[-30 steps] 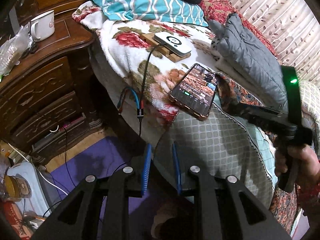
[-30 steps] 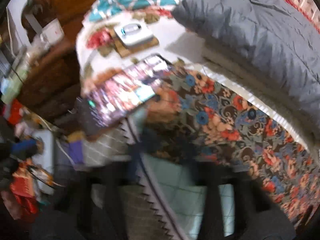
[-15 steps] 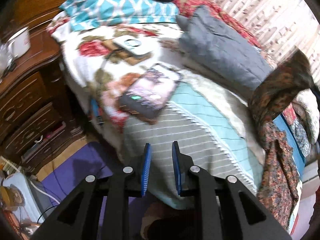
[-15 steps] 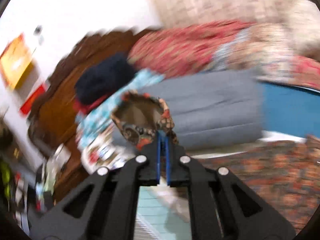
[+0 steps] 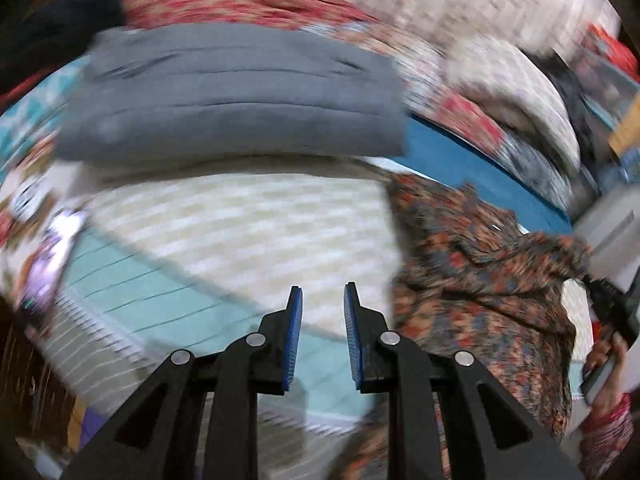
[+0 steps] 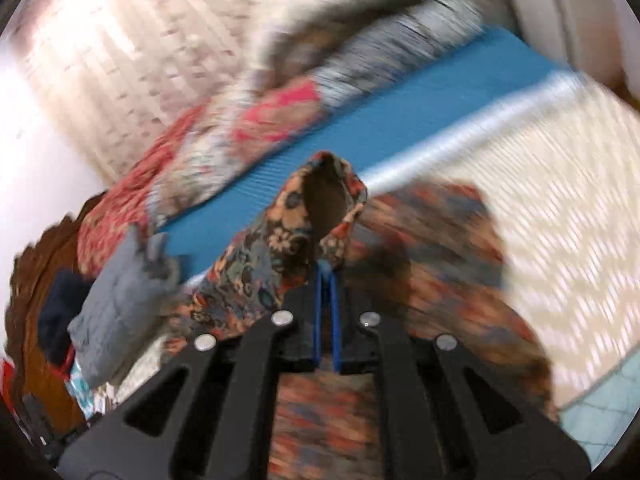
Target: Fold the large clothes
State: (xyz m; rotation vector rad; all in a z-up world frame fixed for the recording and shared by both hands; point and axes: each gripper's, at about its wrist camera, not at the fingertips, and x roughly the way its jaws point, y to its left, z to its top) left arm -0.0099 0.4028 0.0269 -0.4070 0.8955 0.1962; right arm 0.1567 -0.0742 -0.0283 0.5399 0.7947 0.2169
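The floral dark garment [image 5: 480, 272] hangs bunched at the right in the left wrist view, over the bed. My right gripper [image 6: 326, 270] is shut on a fold of this garment [image 6: 280, 240] and holds it lifted above the bed. The right gripper also shows at the far right edge of the left wrist view [image 5: 612, 304]. My left gripper [image 5: 321, 304] is open and empty, above the cream and teal bedcover [image 5: 240, 232], left of the garment.
A folded grey quilted jacket [image 5: 236, 96] lies across the bed behind the cover. A blue mat [image 6: 400, 120] runs along the far side. A phone [image 5: 48, 264] lies at the left edge. Blankets and pillows [image 5: 512, 92] are piled behind. Both views are motion-blurred.
My right gripper has closed on the floral garment and lifted it up and to the right. My left gripper has swung from the bedside over the bed, still open.
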